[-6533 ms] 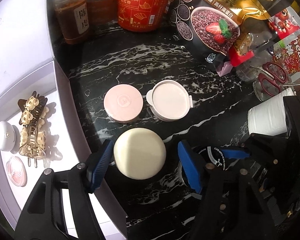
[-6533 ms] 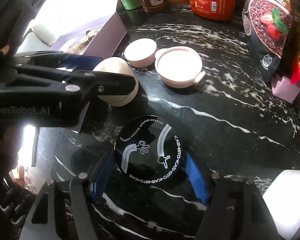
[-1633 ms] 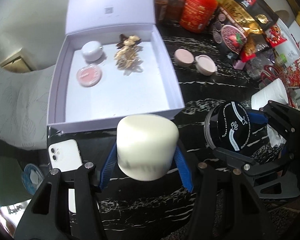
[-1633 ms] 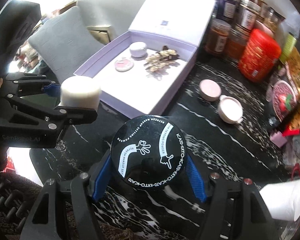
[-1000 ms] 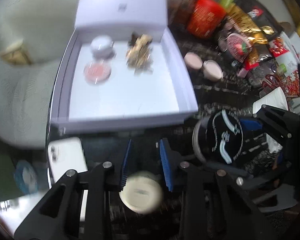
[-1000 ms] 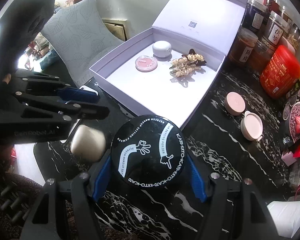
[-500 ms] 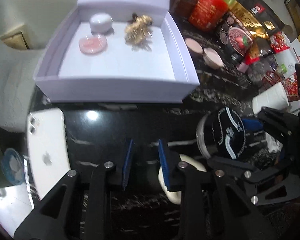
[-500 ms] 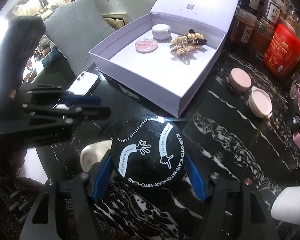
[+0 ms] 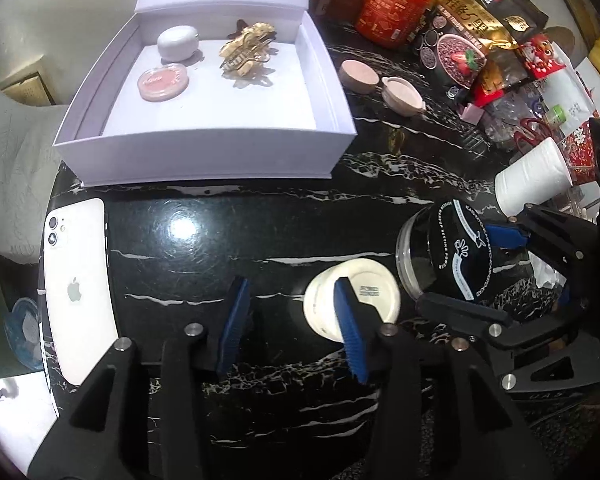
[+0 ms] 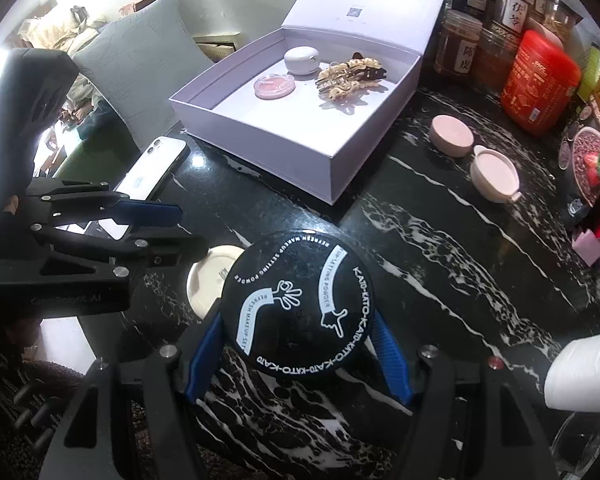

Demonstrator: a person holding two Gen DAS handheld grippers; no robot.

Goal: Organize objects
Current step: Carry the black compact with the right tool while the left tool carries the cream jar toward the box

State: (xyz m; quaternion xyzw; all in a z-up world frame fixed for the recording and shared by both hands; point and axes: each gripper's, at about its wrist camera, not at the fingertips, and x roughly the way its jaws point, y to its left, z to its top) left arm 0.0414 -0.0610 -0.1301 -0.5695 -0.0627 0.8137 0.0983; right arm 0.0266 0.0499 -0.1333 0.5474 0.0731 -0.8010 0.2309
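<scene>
Cream jar lies tipped on its side on the black marble counter, base label showing, probably slipped loose. Left gripper, its jaws just opening with nothing between them, hovers beside it, seemingly to regrasp. Right gripper pinches the black powder tub, lettered "KATO-KATO" and "REFRESH MAKEUP SETTING POWDER", held ready for the open white box farther off.

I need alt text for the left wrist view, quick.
The left gripper hangs open and empty over the black marble table, a cream jar lying tipped beside its right finger. The right gripper holds a black jar; an open white box sits behind.
</scene>
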